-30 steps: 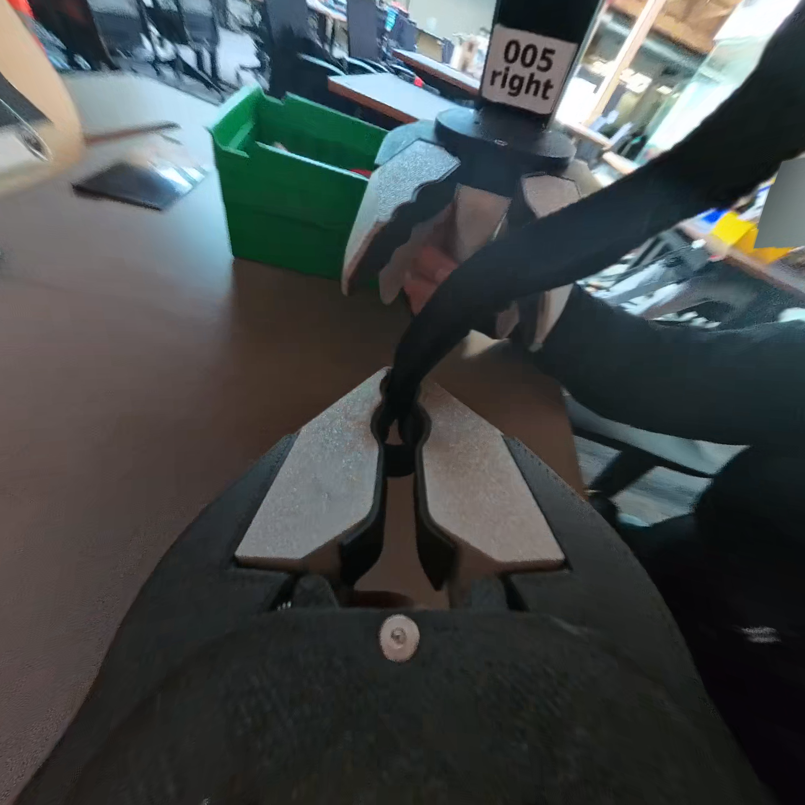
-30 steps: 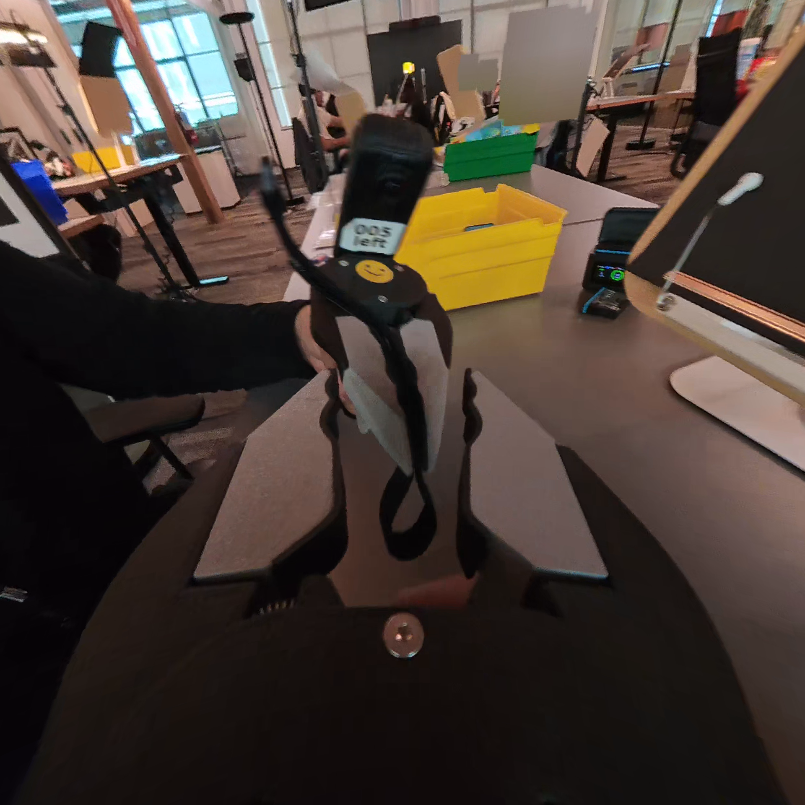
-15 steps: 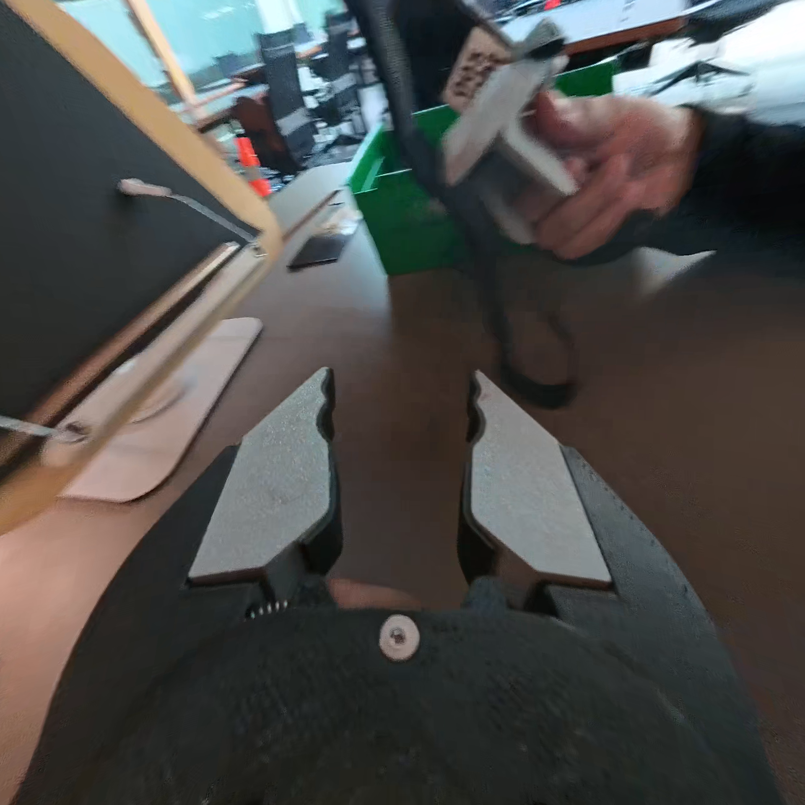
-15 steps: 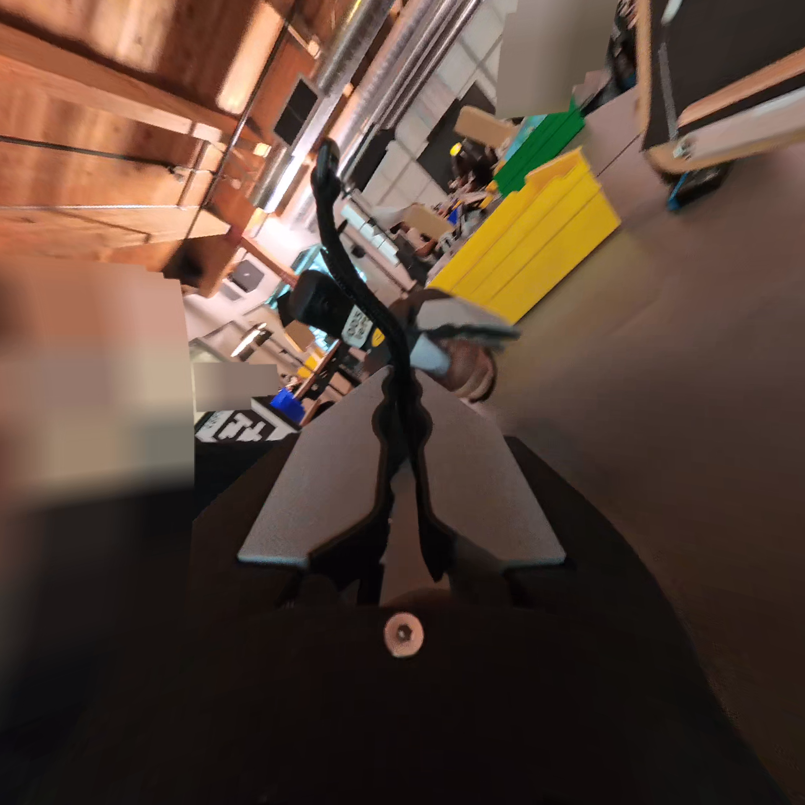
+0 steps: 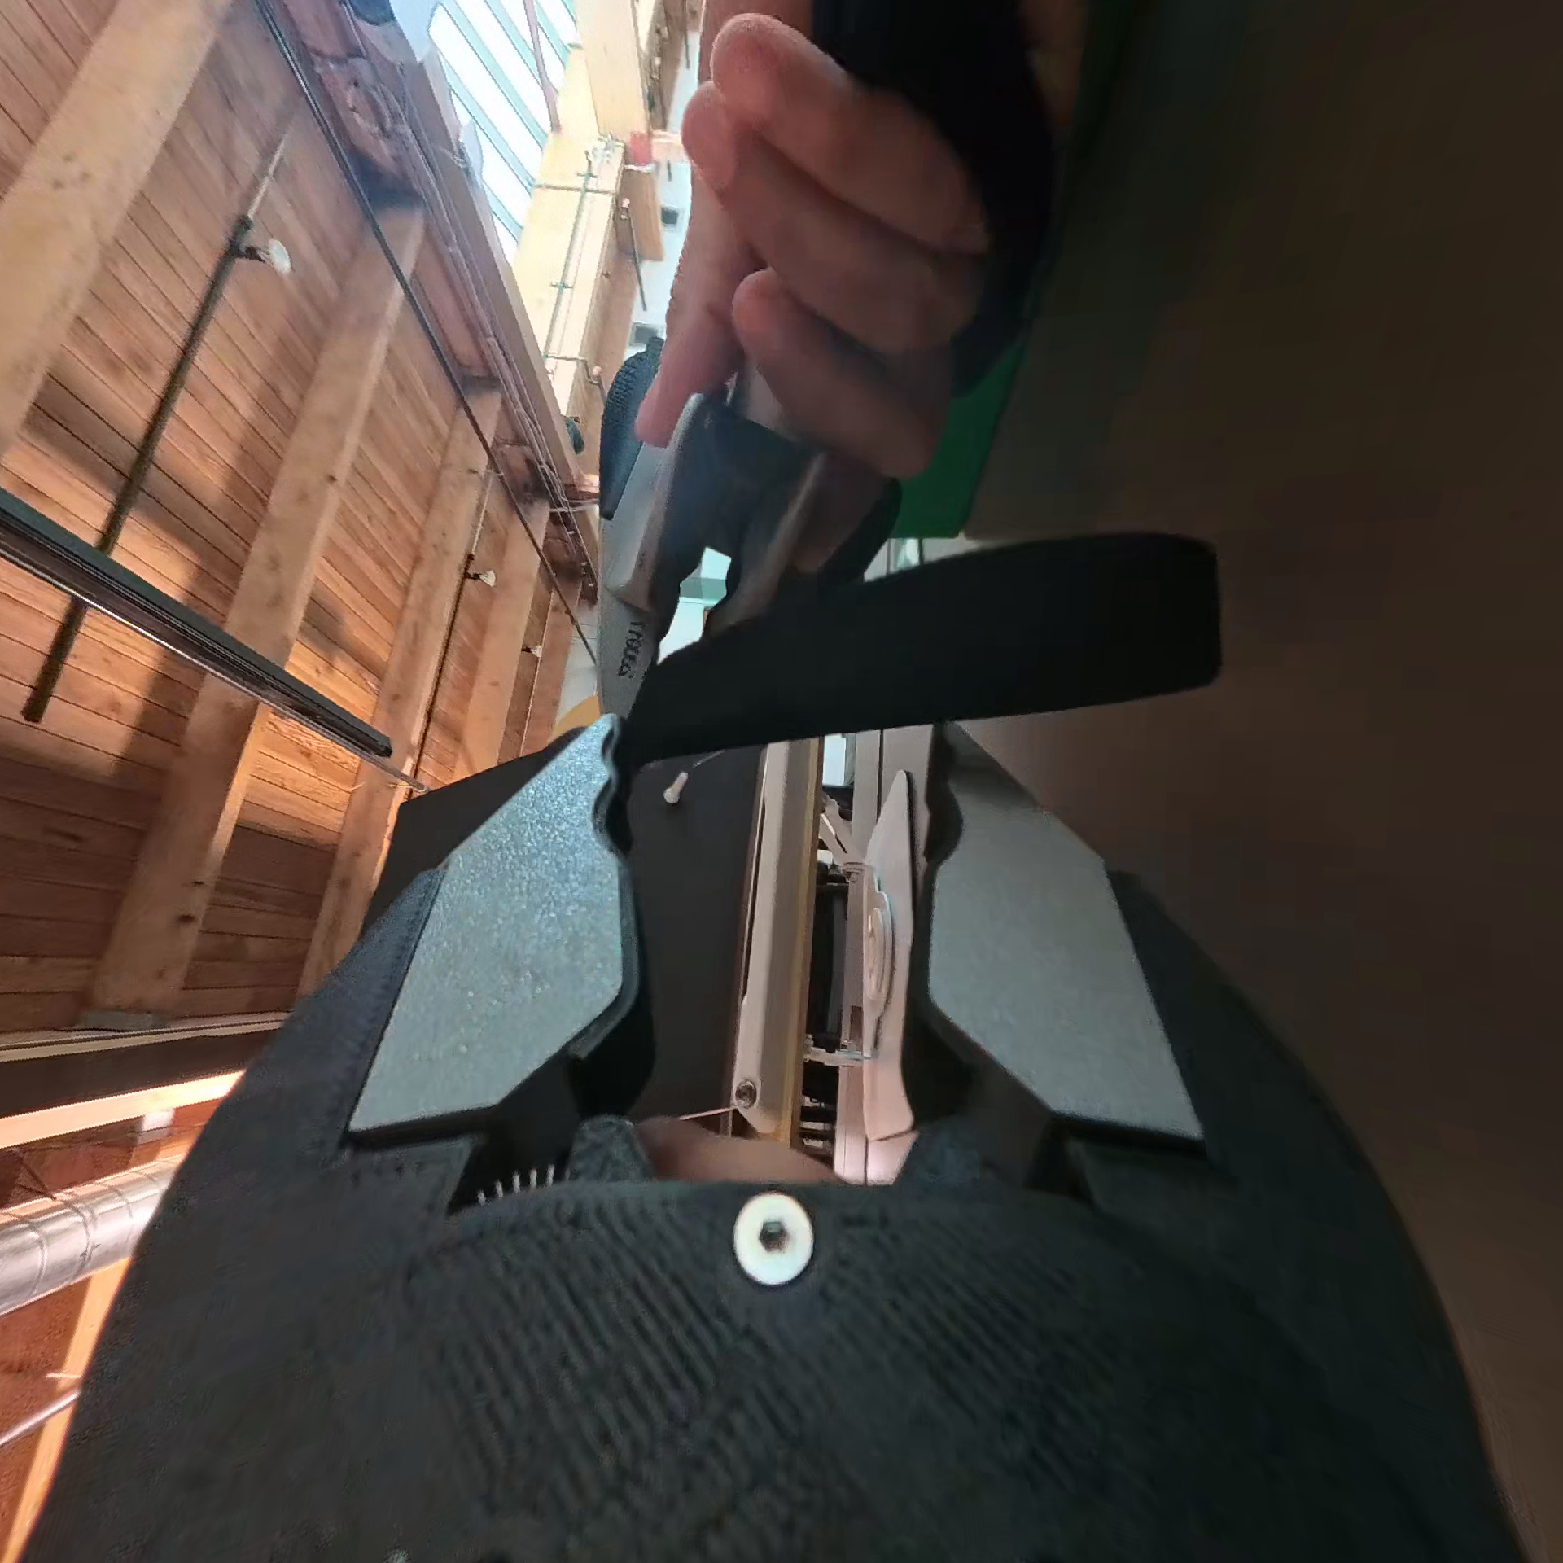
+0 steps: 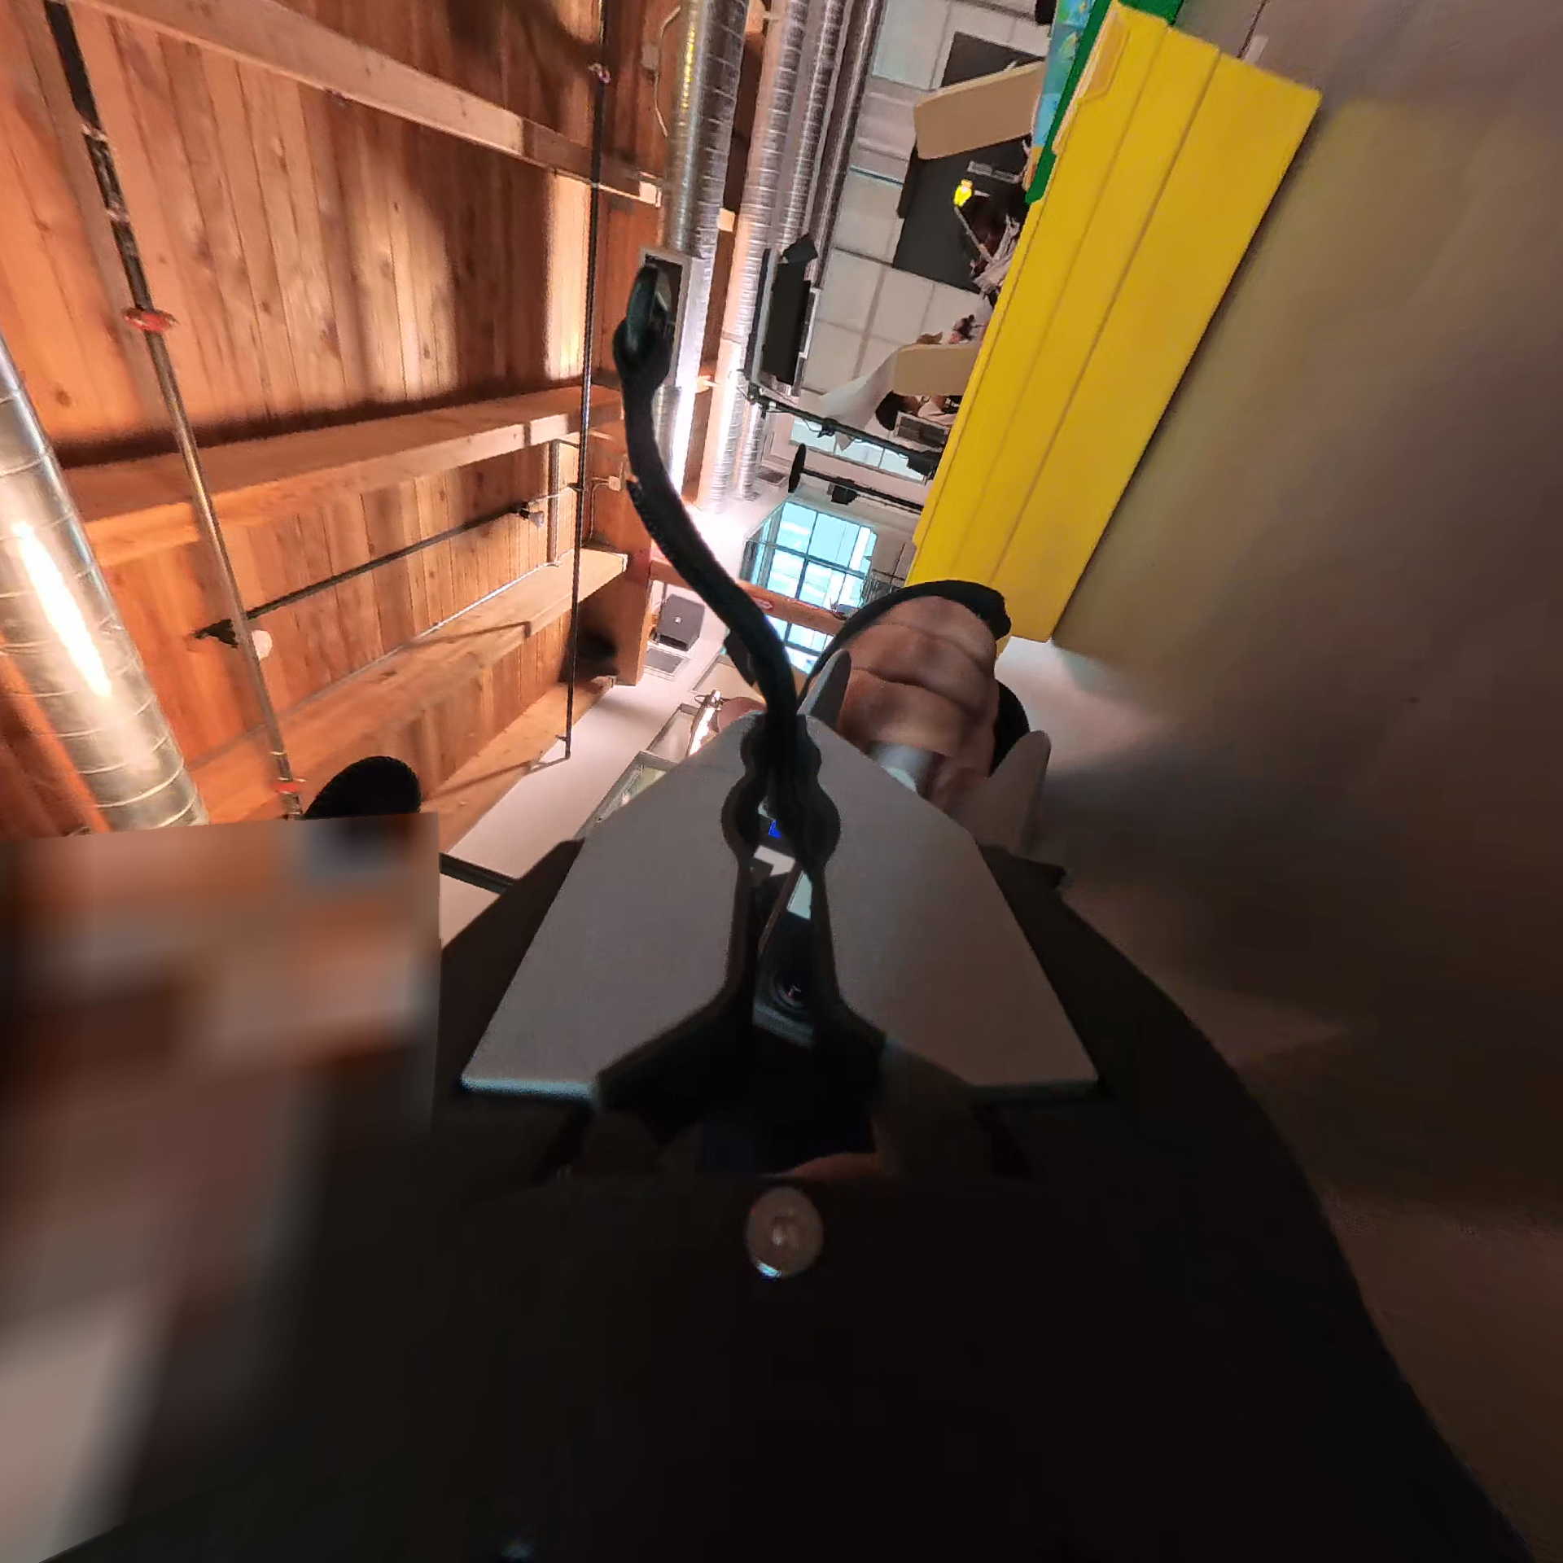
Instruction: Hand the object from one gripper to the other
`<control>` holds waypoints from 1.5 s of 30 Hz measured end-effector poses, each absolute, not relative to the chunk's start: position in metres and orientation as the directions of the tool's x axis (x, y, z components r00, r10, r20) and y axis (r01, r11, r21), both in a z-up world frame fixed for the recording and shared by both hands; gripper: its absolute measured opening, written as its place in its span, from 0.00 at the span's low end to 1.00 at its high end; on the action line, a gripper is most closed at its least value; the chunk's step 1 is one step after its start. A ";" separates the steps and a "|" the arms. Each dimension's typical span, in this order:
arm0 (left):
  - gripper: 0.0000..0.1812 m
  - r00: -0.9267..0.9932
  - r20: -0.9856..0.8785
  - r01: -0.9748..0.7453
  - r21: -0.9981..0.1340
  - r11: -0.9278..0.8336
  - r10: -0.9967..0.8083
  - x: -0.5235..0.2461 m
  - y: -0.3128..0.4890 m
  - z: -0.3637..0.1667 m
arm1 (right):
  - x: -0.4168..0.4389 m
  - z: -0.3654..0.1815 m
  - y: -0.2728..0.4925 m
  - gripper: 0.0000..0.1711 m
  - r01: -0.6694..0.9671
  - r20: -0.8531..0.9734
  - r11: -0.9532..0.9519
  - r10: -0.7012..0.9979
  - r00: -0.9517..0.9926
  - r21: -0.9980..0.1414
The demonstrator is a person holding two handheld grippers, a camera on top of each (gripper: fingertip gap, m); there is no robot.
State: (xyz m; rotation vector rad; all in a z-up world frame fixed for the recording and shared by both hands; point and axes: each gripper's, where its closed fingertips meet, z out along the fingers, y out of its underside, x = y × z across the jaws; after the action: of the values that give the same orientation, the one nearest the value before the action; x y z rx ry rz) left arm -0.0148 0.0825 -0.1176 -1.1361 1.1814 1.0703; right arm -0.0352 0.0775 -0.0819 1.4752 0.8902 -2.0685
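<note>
The black strap (image 6: 677, 507) passes between the closed fingers of the right gripper (image 6: 782, 765), which hide its lower part. In the left wrist view the strap's (image 5: 922, 643) near end lies beside the open left gripper's (image 5: 782, 791) left fingertip (image 5: 605, 753); contact cannot be told. The far right gripper (image 5: 719, 524) is partly covered by a hand (image 5: 812, 237), itself cut off at the top edge. The yellow bin (image 6: 1116, 313) is cut off at the top.

Right claw (image 6: 782, 761) clamped on black strap (image 6: 677, 541); yellow bin (image 6: 1116, 321) beyond.
</note>
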 end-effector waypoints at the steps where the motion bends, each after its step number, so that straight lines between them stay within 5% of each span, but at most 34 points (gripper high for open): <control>1: 0.37 0.087 -0.996 -0.988 -0.082 0.128 0.031 -0.014 0.082 -0.116 | -0.034 -0.081 0.076 0.00 0.682 -0.943 -0.689 0.008 -0.332 -0.245; 4: 0.35 0.016 -0.997 -0.993 -0.008 0.117 0.070 -0.013 0.081 -0.114 | -0.033 -0.081 0.070 0.00 0.704 -0.945 -0.672 -0.021 -0.327 -0.229; 7: 0.20 -0.033 -0.991 -0.989 0.051 0.140 0.126 -0.005 0.077 -0.109 | -0.037 -0.088 0.065 0.01 0.711 -0.951 -0.664 -0.002 -0.308 -0.229; 10: 0.09 0.109 -0.989 -0.980 -0.090 0.175 0.104 -0.002 0.073 -0.099 | -0.038 -0.094 0.064 0.01 0.716 -0.952 -0.653 0.026 -0.306 -0.248; 13: 0.01 0.423 -0.906 -0.878 -0.412 0.246 -0.008 -0.002 0.068 -0.084 | -0.039 -0.100 0.065 0.12 0.684 -0.923 -0.628 0.165 -0.348 -0.370; 16: 0.01 0.716 -0.688 -0.642 -0.715 0.275 -0.116 -0.017 0.065 -0.065 | -0.040 -0.111 0.084 0.23 0.600 -0.805 -0.544 0.476 -0.355 -0.587; 19: 0.01 0.914 -0.256 -0.192 -0.957 0.219 -0.315 -0.039 0.065 -0.047 | -0.039 -0.110 0.110 0.34 0.483 -0.581 -0.393 0.739 -0.341 -0.783; 22: 0.01 0.850 0.144 0.205 -0.976 0.066 -0.506 -0.051 0.062 -0.042 | -0.031 -0.098 0.092 0.39 0.404 -0.373 -0.183 0.803 -0.464 -0.896; 25: 0.01 0.732 0.337 0.356 -0.930 -0.090 -0.592 -0.046 0.061 -0.051 | -0.037 -0.097 0.069 0.40 0.327 -0.199 -0.028 0.841 -0.504 -0.944; 27: 0.01 0.741 0.391 0.386 -0.913 -0.131 -0.546 -0.049 0.070 -0.060 | -0.036 -0.099 0.050 0.37 0.297 -0.128 0.050 0.825 -0.550 -0.954; 30: 0.03 0.682 0.483 0.425 -0.873 -0.240 -0.548 -0.045 0.073 -0.073 | -0.039 -0.113 0.045 0.00 0.347 -0.133 0.081 0.825 -0.549 -0.934; 31: 0.08 0.682 0.505 0.442 -0.861 -0.251 -0.530 -0.048 0.076 -0.075 | -0.039 -0.115 0.046 0.00 0.367 -0.155 0.071 0.821 -0.549 -0.927; 35: 0.37 0.855 0.358 0.278 -0.927 -0.250 -0.375 -0.078 0.084 -0.094 | -0.030 -0.115 0.058 0.00 0.546 -0.501 -0.191 0.706 -0.500 -0.816; 38: 0.42 0.968 -0.120 -0.167 -0.965 -0.205 -0.221 -0.099 0.085 -0.106 | -0.027 -0.111 0.075 0.00 0.630 -0.737 -0.418 0.539 -0.408 -0.654; 41: 0.46 0.808 -0.576 -0.589 -0.796 -0.139 -0.124 -0.090 0.087 -0.108 | -0.023 -0.121 0.078 0.00 0.690 -0.802 -0.446 0.486 -0.348 -0.570; 45: 0.42 0.626 -0.757 -0.779 -0.618 -0.108 -0.187 -0.055 0.093 -0.129 | -0.018 -0.111 0.051 0.06 0.748 -0.861 -0.433 0.328 -0.389 -0.503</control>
State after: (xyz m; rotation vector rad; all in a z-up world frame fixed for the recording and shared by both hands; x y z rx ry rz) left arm -0.0551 0.0933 -0.1288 -1.6367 0.8119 0.6083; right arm -0.0176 0.0509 -0.1108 1.5132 1.4524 -1.8875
